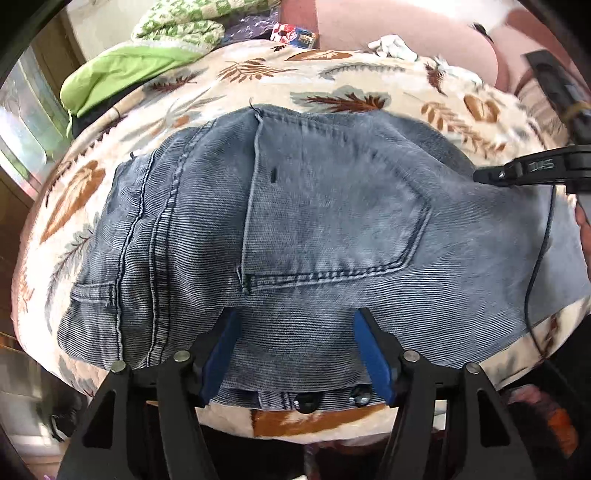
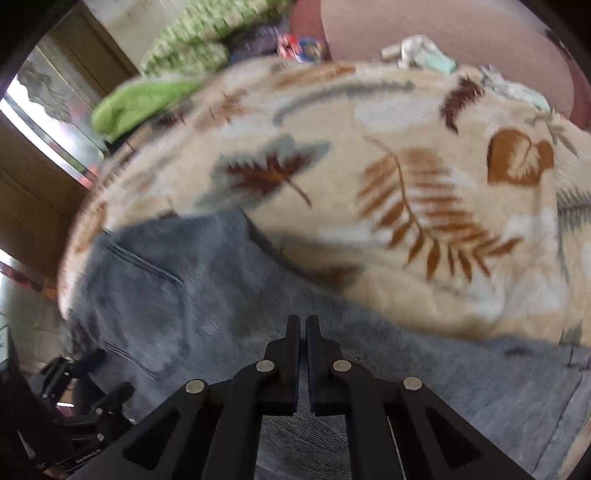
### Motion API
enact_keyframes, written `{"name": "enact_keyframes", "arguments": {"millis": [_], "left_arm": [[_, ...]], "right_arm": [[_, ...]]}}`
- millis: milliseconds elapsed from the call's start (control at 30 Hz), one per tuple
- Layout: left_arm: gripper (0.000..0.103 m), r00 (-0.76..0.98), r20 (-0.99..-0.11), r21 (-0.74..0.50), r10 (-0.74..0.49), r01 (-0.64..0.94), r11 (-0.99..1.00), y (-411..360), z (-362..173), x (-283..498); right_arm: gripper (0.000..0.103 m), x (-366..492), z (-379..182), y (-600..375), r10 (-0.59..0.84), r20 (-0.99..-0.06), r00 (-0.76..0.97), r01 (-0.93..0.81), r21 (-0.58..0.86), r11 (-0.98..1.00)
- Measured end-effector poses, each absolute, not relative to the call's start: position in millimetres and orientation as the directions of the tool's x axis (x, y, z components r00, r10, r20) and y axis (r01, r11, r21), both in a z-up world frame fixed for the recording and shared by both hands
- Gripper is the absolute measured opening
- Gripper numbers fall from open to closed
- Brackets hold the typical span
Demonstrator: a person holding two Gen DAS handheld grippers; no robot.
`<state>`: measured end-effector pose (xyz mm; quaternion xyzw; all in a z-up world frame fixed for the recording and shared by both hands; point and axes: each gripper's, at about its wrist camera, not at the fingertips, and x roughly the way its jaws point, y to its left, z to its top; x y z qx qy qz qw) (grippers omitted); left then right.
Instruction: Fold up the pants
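the left gripper [image 1: 295,321] points steeply downward, its blue-padded jaws spread apart with nothing pinched between them. the right gripper [image 2: 303,325] also tilts steeply down, its black jaws drawn nearly together.

A bed is covered by a cream blanket [image 1: 343,74] printed with brown and grey leaves. Green bedding [image 1: 122,70] is heaped at its far left (beside a daylit window [image 1: 26,110]); a pink wall [image 1: 388,18] is seen behind.
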<state>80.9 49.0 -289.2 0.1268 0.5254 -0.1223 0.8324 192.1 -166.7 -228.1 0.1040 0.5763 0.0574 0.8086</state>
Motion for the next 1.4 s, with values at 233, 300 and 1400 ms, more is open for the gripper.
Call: {"name": "enact_keyframes", "arguments": {"millis": [233, 300, 1400], "left_arm": [[0.091, 0.372, -0.925, 0.042, -0.073, 0.291, 0.956, 67, -296, 84], [0.093, 0.368, -0.927, 0.042, -0.068, 0.284, 0.958, 67, -297, 86], [0.103, 0.28, -0.96, 0.092, -0.024, 0.392, 0.915, -64, -289, 113]], "right_arm": [[0.004, 173, -227, -193, 0.135, -0.9, 0.415, 0.067, 0.178, 0.982], [0.004, 161, -228, -211, 0.132, -0.901, 0.413, 0.101, 0.19, 0.977], [0.005, 1, -225, -390, 0.071, -0.774, 0.63, 0.438, 0.429, 0.79]]}}
